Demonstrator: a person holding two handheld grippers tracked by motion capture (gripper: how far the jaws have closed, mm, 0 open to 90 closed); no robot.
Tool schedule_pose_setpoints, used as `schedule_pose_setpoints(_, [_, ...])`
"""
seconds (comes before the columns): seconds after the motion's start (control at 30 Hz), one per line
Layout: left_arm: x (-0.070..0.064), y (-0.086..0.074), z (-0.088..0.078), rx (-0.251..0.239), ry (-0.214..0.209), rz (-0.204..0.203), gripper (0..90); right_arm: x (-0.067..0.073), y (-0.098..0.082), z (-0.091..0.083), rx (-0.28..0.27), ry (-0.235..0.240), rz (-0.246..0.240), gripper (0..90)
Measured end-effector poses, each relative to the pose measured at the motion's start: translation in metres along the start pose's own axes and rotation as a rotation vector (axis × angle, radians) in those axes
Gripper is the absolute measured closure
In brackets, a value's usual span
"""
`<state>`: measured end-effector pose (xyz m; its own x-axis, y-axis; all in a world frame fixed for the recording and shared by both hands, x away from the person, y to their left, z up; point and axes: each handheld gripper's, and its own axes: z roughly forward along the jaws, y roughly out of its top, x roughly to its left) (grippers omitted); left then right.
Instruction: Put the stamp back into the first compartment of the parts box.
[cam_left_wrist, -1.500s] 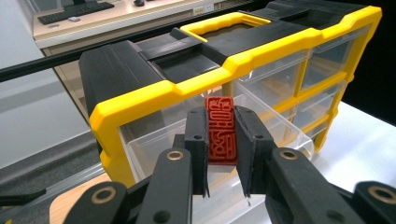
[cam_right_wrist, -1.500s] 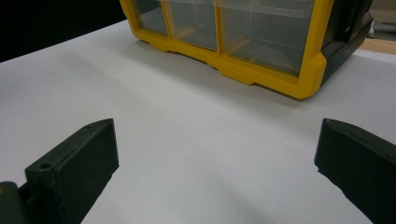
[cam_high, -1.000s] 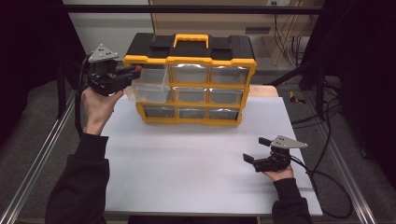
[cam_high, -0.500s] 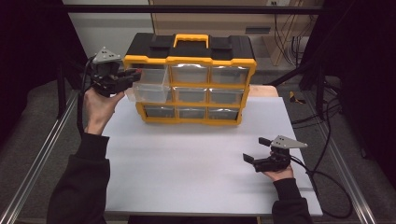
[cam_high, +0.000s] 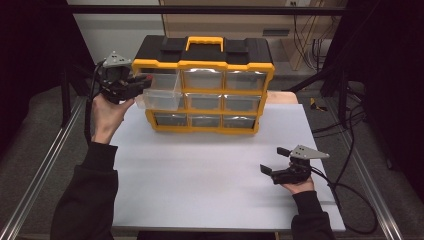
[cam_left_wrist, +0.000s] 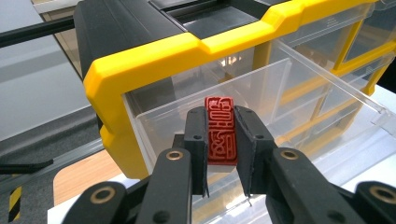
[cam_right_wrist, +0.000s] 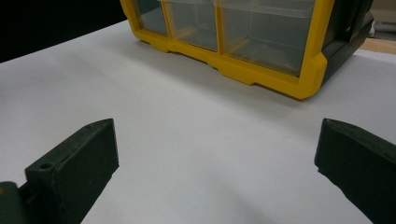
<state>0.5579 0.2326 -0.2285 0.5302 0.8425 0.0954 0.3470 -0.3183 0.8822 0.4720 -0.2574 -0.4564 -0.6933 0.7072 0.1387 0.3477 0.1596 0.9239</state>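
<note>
Left tool (cam_high: 141, 85) with red stamp (cam_left_wrist: 220, 130) edged slightly rightward, closer over pulled-out clear drawer (cam_high: 161, 95)

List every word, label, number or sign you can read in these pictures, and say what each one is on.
Red stamp held in the left gripper: raised carved characters on its face, seal-style, not clear enough to read.
Yellow and black drawer organizer: no readable brand or label on it.
Clear drawers, including the pulled-out one: no labels or numbers.
White table: no writing.
Nothing else legible.
</note>
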Motion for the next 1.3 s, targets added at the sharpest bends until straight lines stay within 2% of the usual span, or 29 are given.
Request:
schedule_pose_setpoints(0.13, [0.0,-0.001,0.0,-0.012,-0.005,-0.006,75.3,0.0,0.0,0.0,0.0,0.0,0.0,0.2])
schedule_pose_setpoints(0.17, [0.001,-0.001,0.0,-0.02,0.005,0.003,75.1,0.0,0.0,0.0,-0.001,0.0,0.0,0.2])
schedule_pose_setpoints(0.37, [0.005,-0.002,-0.008,-0.064,-0.012,-0.044,68.2,0.0,0.0,0.0,0.001,-0.001,0.0,0.2])
schedule_pose_setpoints(0.5, [0.007,-0.003,-0.017,-0.106,-0.032,-0.063,59.5,0.0,0.0,0.0,0.0,-0.001,0.001,0.2])
schedule_pose_setpoints(0.67, [0.008,-0.003,-0.025,-0.121,-0.064,-0.081,46.6,0.0,0.0,0.0,-0.001,-0.002,0.0,0.2])
schedule_pose_setpoints(0.87, [0.006,-0.006,-0.037,-0.16,-0.07,-0.066,34.6,0.0,0.0,0.0,0.002,-0.002,-0.001,0.2])
schedule_pose_setpoints(1.03, [0.004,-0.011,-0.045,-0.189,-0.123,-0.053,22.7,0.0,0.0,0.0,0.0,-0.002,0.0,0.2])
schedule_pose_setpoints(1.17, [0.001,-0.015,-0.052,-0.21,-0.124,-0.048,13.0,0.0,0.0,0.0,-0.001,-0.003,0.0,0.2])
schedule_pose_setpoints(1.3, [-0.002,-0.021,-0.057,-0.214,-0.105,-0.032,5.7,0.0,0.0,0.0,-0.001,-0.003,0.001,0.2])
